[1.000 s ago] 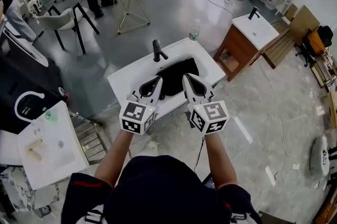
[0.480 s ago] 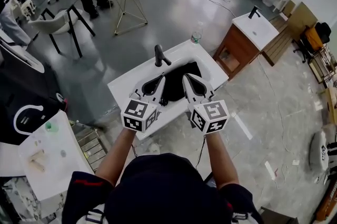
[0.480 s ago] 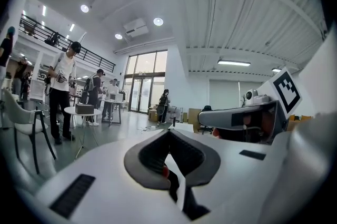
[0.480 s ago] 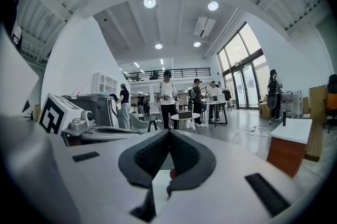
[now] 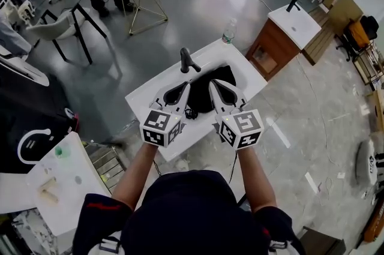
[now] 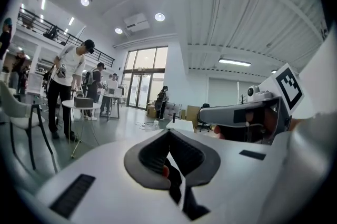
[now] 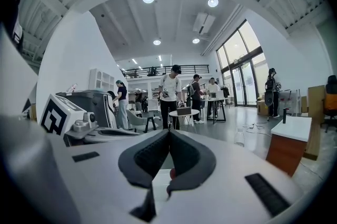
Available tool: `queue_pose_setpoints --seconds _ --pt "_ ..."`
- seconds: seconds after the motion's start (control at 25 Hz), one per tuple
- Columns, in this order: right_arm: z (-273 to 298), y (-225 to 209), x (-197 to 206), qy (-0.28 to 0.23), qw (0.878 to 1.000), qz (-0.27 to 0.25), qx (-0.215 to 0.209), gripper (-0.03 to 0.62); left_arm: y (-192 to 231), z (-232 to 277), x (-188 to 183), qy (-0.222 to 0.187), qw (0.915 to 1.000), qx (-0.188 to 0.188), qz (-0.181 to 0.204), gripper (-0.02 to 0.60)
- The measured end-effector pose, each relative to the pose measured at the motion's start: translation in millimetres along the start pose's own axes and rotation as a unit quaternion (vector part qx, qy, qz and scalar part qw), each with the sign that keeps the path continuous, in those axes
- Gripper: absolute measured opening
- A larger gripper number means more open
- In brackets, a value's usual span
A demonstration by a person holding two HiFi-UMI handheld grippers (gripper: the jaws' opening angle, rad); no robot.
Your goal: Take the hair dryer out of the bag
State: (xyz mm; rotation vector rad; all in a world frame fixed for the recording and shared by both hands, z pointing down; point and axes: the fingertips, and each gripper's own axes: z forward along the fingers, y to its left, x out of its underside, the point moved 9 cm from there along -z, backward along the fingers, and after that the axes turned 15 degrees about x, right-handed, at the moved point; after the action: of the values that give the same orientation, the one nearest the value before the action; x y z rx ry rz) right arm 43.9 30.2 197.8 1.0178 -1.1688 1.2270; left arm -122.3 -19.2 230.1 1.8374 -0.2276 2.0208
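Both tongs are closed and empty. The left tongs (image 5: 183,89) and right tongs (image 5: 214,87) hover side by side over the white counter (image 5: 144,98), tips over the black bag (image 5: 223,75). The hair dryer is probably inside it, unseen.

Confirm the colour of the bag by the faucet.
Black; the bag shows best in the head view.

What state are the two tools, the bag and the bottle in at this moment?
left tool, shut, empty.
right tool, shut, empty.
black bag, lying in the sink, hair dryer not visible.
bottle, upright behind the sink.
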Motion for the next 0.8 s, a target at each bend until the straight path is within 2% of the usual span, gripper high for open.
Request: queue_pose_setpoints --seconds 0.16,0.8 --pt "2.4 -4.3 6.8 0.01 1.0 0.001 0.01 0.034 5.9 6.4 12.0 0.002 0.9993 0.011 -0.036 0.011" --pt "23.2 -50.9 42.2 0.062 0.998 0.003 -0.006 0.034 2.4 57.9 44.5 0.025 0.9979 0.008 -0.059 0.011"
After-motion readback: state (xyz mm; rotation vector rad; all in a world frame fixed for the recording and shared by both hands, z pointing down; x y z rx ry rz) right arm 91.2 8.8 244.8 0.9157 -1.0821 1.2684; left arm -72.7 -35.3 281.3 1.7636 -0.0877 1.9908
